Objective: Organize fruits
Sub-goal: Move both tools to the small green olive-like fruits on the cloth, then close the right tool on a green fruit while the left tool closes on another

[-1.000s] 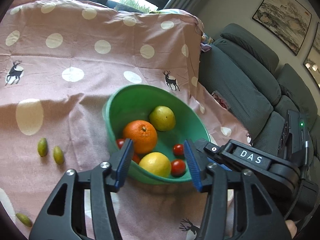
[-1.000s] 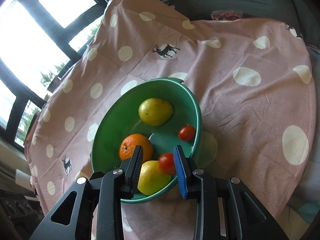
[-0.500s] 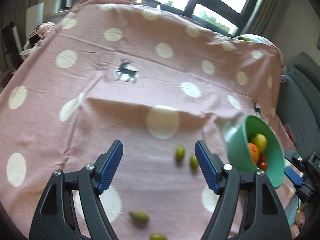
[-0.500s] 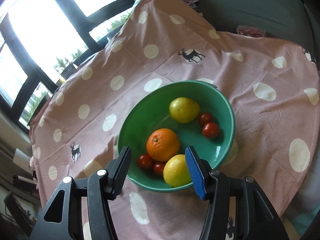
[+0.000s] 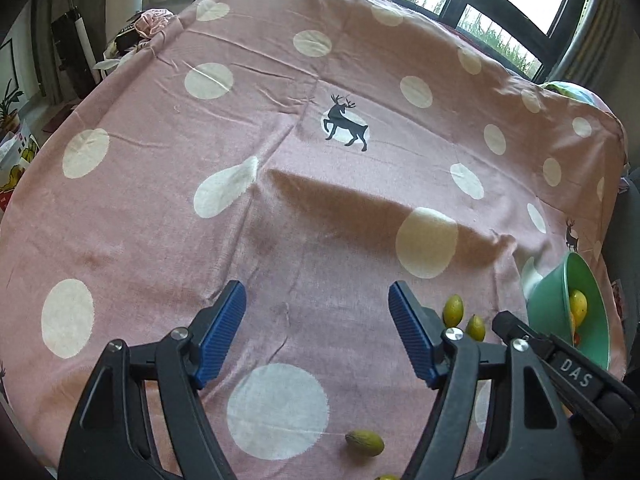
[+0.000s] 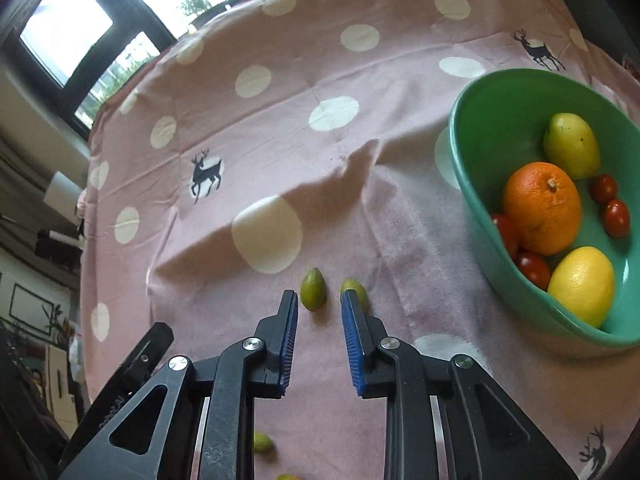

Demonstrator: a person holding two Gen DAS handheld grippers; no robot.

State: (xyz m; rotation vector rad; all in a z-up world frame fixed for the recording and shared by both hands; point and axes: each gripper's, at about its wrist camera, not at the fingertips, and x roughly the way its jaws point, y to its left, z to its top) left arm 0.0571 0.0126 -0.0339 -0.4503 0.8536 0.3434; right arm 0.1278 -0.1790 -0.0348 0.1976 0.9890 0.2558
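Both tools are swinging away from the green bowl toward the small green fruits lying loose on the surface, the left tool gaping wide and empty, the right tool just narrowing, gripping nothing yet.

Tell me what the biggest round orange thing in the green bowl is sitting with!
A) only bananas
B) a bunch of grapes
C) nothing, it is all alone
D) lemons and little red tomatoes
D: in the right wrist view the orange lies in the bowl between two lemons and small red tomatoes.
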